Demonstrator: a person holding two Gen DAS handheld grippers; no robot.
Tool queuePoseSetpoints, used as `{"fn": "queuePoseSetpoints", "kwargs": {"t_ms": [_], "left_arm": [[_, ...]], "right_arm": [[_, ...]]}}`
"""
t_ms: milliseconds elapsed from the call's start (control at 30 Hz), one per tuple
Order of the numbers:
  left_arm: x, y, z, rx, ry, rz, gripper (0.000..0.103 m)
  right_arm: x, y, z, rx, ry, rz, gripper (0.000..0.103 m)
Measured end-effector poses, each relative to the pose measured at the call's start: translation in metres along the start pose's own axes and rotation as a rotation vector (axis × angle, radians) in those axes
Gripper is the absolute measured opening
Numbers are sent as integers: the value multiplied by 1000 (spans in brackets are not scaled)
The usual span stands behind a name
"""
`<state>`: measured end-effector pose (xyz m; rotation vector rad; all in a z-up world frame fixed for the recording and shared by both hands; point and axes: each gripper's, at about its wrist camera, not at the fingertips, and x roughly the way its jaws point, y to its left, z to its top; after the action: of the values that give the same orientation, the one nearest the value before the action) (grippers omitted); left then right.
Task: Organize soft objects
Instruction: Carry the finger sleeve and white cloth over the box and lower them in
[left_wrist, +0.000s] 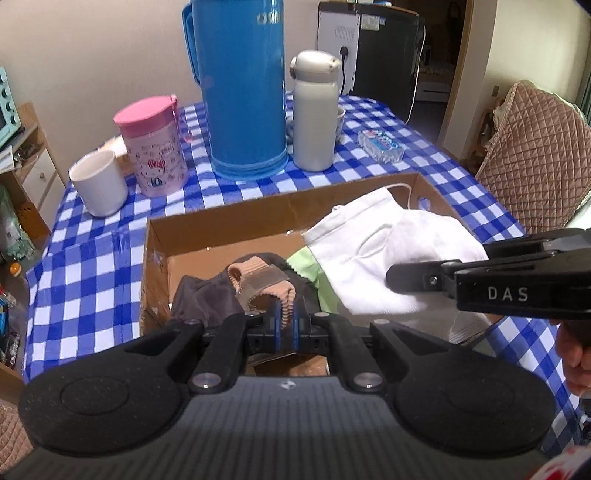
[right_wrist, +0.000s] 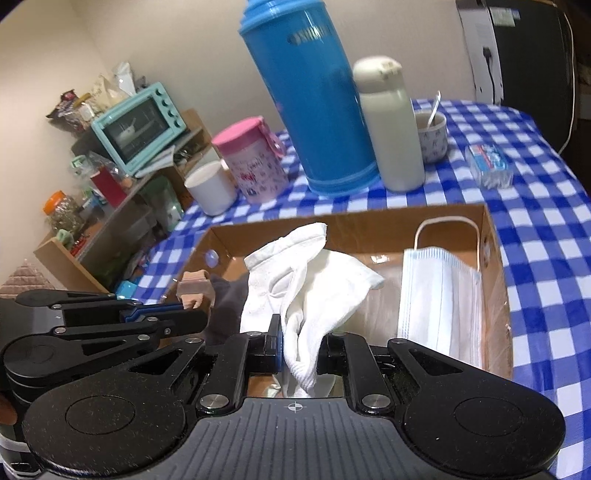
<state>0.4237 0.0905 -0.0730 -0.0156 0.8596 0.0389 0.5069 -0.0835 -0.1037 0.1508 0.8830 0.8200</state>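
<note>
Checked tablecloth (left_wrist: 92, 266) bears cardboard box (left_wrist: 221, 229); left gripper (left_wrist: 282, 321) clamps tan sock (left_wrist: 258, 284), right gripper (right_wrist: 299, 349) white sock (right_wrist: 314, 280).

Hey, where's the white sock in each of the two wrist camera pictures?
Left wrist: the white sock is right of centre, over the cardboard box, clamped by the right gripper.
Right wrist: it hangs at centre, pinched between the near jaws.
Shared landmark: blue thermos.

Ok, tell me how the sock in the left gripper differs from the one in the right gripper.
The tan sock is brownish with a ribbed cuff; the white sock is plain white. The tan one looks smaller and bunched, the white one larger and draped. Both are pinched, by the left gripper and right gripper, over the cardboard box.
</note>
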Motion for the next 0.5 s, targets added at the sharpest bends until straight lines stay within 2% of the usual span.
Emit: {"fn": "queuePoseSetpoints", "kwargs": {"t_ms": [500], "left_arm": [[45,8,-10,-36,116,-41,6]], "right_arm": [[35,-7,-11,-65,79,-89,13]]}}
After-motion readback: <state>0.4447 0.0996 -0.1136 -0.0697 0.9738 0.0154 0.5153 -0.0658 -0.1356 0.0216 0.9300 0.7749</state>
